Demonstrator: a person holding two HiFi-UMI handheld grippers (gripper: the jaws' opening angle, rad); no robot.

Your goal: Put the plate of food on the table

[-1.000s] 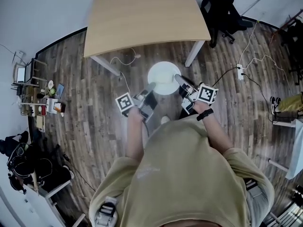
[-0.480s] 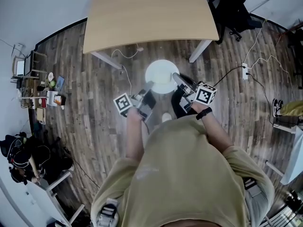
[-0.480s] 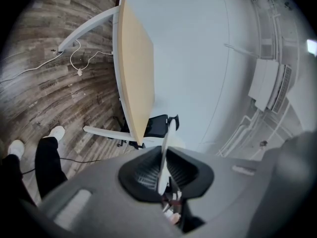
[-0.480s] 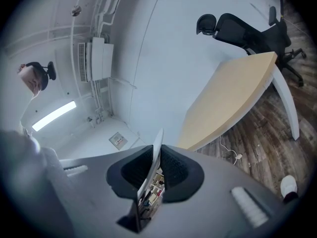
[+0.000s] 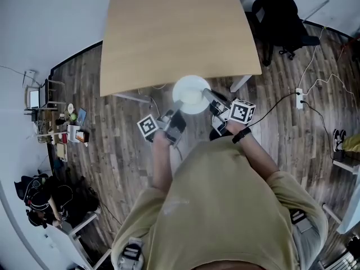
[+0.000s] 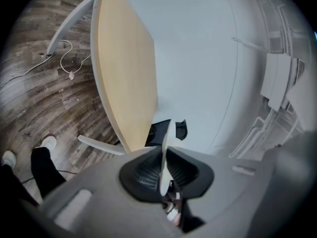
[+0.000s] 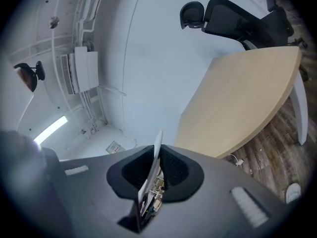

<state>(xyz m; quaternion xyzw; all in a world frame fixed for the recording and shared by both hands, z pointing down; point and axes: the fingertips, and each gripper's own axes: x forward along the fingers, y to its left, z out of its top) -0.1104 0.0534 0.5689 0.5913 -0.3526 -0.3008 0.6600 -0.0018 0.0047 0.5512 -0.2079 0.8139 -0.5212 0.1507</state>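
Round white plate (image 5: 191, 94): rim clamped in left gripper (image 5: 179, 103) fingers, right gripper (image 5: 208, 94) fingers closing on it; at pale wooden desk's (image 5: 174, 32) 6 o'clock edge, not yet down.

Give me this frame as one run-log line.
left claw: shut on plate rim | right claw: closing on plate rim | plate: at table near edge

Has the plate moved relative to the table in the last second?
Yes. The plate has come forward to the table: earlier a gap lay between them, now its far rim overlaps the table's near edge.
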